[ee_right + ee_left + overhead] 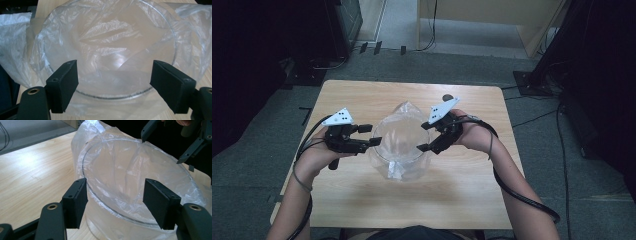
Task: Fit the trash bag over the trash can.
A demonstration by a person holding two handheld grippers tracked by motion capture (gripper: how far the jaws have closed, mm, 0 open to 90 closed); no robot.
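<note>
Likely slippery, flimsy bag [400,131] lining fragile bowl [384,159] at frame centre; best pinched at rim; both tools [373,135] [424,136] spread, nothing held.

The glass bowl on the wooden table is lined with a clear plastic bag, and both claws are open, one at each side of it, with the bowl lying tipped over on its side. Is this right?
Not quite. The glass bowl stands upright on the wooden table, as the high view shows. The rest holds: the clear plastic bag lines it, and the left claw and right claw are open at its sides.

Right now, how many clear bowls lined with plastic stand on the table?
1: the bowl stands mid-table between the left gripper and the right gripper, both with open jaws beside its rim.
</note>
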